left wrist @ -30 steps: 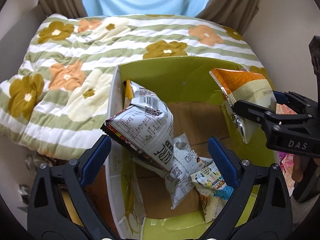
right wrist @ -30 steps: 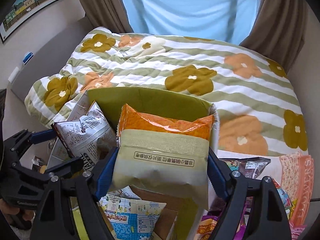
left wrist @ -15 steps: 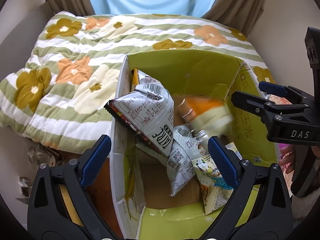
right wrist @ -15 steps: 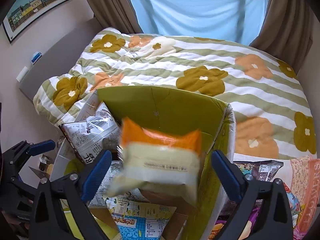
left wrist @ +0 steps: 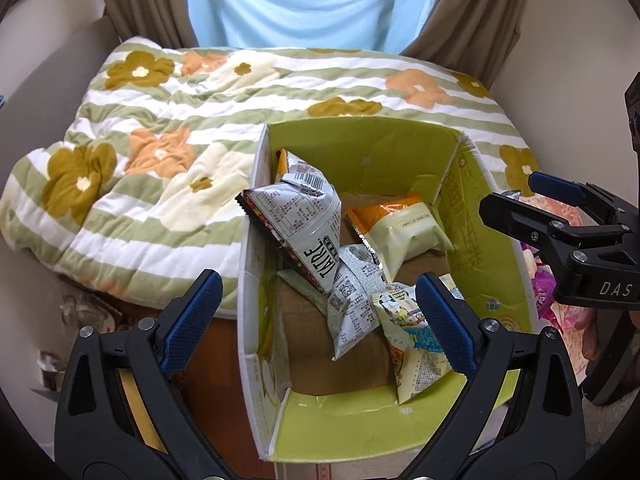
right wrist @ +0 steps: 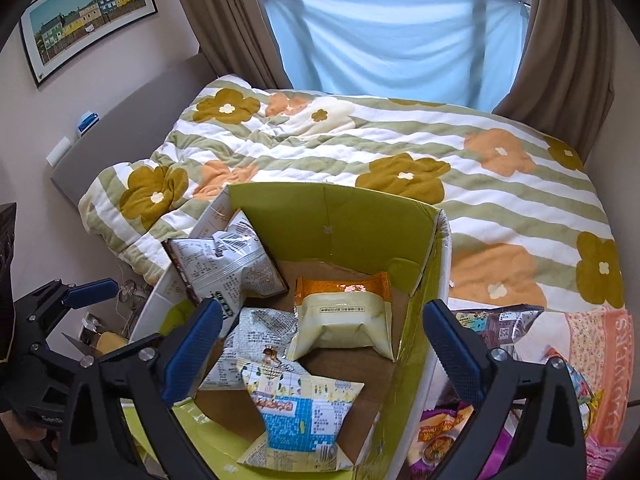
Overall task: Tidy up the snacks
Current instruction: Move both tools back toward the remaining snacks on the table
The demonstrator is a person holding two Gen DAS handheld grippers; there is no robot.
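A green cardboard box (left wrist: 476,224) (right wrist: 340,216) stands open beside the bed. Inside lie an orange and cream snack packet (left wrist: 404,228) (right wrist: 344,316), a silver chip bag (left wrist: 300,216) (right wrist: 224,264), a grey printed packet (left wrist: 354,300) (right wrist: 256,332) and a blue and yellow packet (left wrist: 412,344) (right wrist: 300,412). My left gripper (left wrist: 318,316) is open and empty over the box's near left side. My right gripper (right wrist: 320,344) is open and empty above the box; it also shows in the left wrist view (left wrist: 520,204).
More snack packets (right wrist: 496,320) lie in a pile to the right of the box (left wrist: 548,300). A floral quilt (right wrist: 420,160) covers the bed behind. Curtains and a light blue sheet hang at the window. A framed picture (right wrist: 88,12) hangs on the left wall.
My right gripper opened and let go of the orange and cream packet, which fell into the box. Both grippers rose and pulled back.
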